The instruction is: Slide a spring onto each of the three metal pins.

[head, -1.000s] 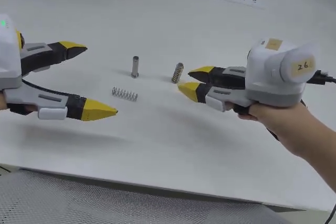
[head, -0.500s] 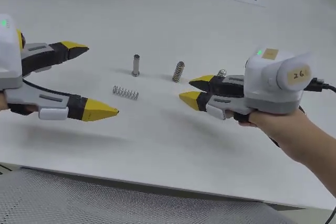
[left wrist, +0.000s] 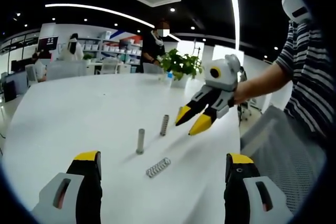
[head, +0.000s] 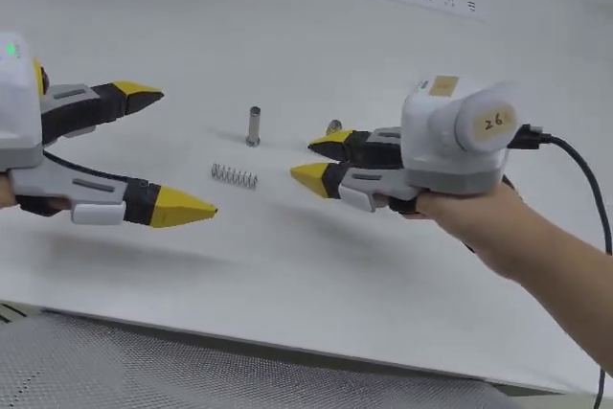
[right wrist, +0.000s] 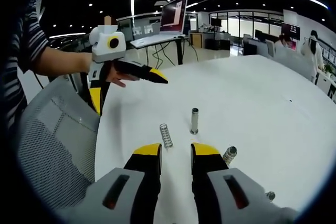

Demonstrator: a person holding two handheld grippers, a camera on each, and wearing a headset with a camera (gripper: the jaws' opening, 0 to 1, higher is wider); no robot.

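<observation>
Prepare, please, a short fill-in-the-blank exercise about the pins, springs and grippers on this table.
1. The loose spring lies on its ___ on the table.
2. The pin beside it stands upright and carries ___ spring.
3. The left gripper has its jaws wide ___.
4. The jaw tips of the right gripper are coloured ___.
Missing words: side; no; open; yellow.
</observation>
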